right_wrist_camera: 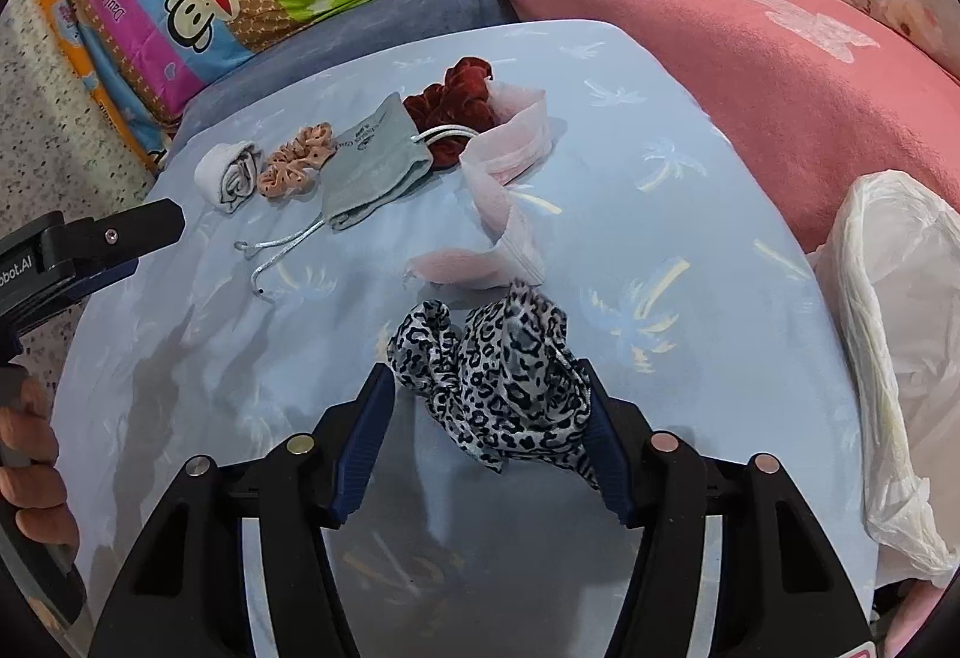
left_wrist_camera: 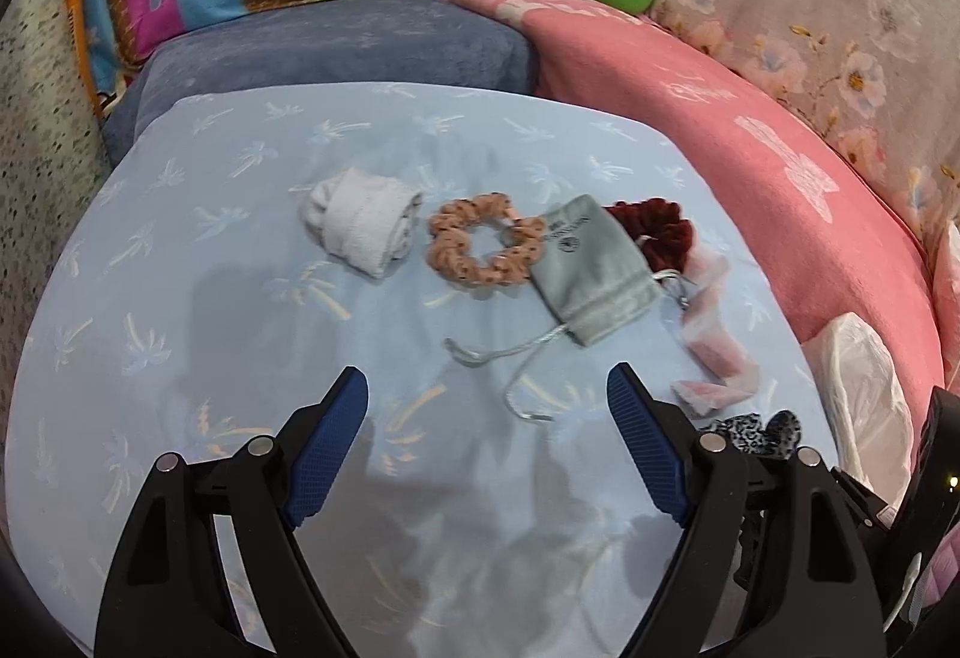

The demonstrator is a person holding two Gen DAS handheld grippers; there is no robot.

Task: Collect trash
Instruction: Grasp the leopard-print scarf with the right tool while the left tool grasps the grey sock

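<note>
We judge we are at the pickup: our right gripper (right_wrist_camera: 489, 406) brackets the near leopard scrunchie (right_wrist_camera: 498, 388), pads seemingly not yet pressing, left gripper (left_wrist_camera: 487, 442) spread empty; next, squeeze, then carry right to the plastic bag (right_wrist_camera: 900, 358).

Matt cloth sheet (right_wrist_camera: 690, 214), velvety maroon scrunchie (right_wrist_camera: 456, 102), satiny leopard-print scrunchie (right_wrist_camera: 498, 376), thin crinkled plastic bag (right_wrist_camera: 900, 358)

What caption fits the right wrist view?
Right gripper straddles a leopard-print scrunchie on the pale blue cloth, white plastic bag beside.
</note>
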